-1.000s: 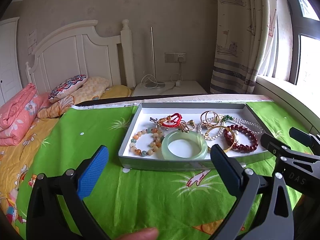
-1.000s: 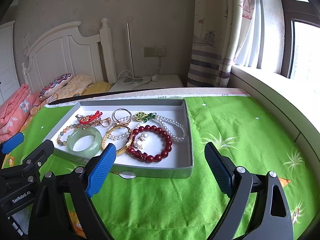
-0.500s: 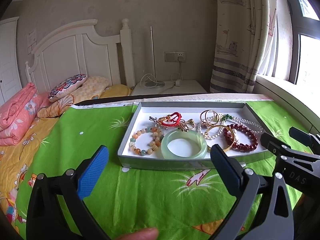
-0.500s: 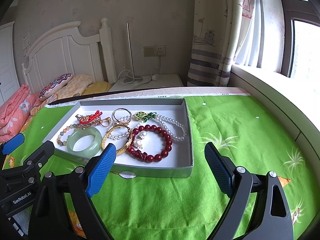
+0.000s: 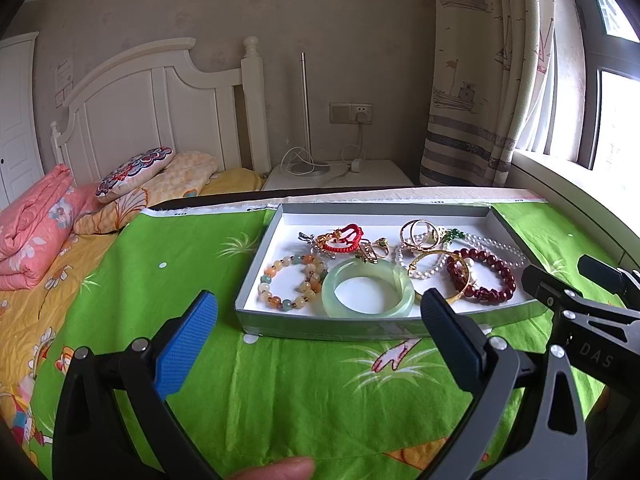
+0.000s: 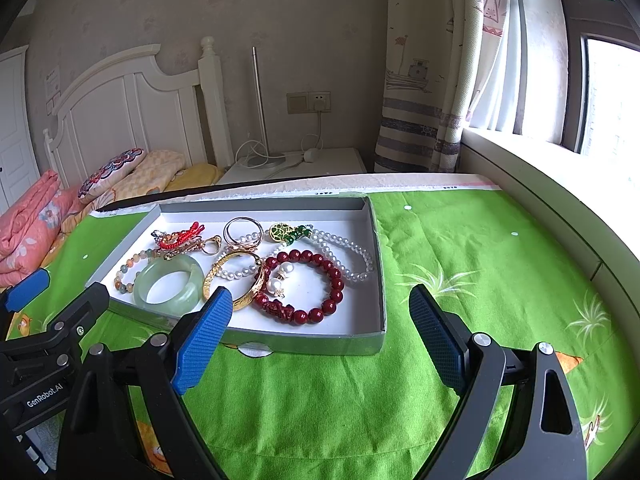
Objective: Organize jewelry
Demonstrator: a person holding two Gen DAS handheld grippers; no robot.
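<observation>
We see only a fingertip (image 5: 276,470) at the bottom edge of the left wrist view; the rest of the hand is cut off. In the right wrist view the blue pad (image 6: 204,340) covers part of the gold bangle (image 6: 240,280). We cannot untangle the red cord (image 6: 180,238) charms; too small.

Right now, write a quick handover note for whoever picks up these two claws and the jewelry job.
Left claw: open, empty, hovering over the green patterned cloth short of the tray.
Right claw: open, empty, also short of the tray.
Everything sits jumbled in the shallow grey cardboard tray: pale green jade bangle, dark red bead bracelet, gold bangle, white pearl strand, pastel bead bracelet, red cord charm.
Done: nothing visibly sorted.
Left: all of it.
</observation>
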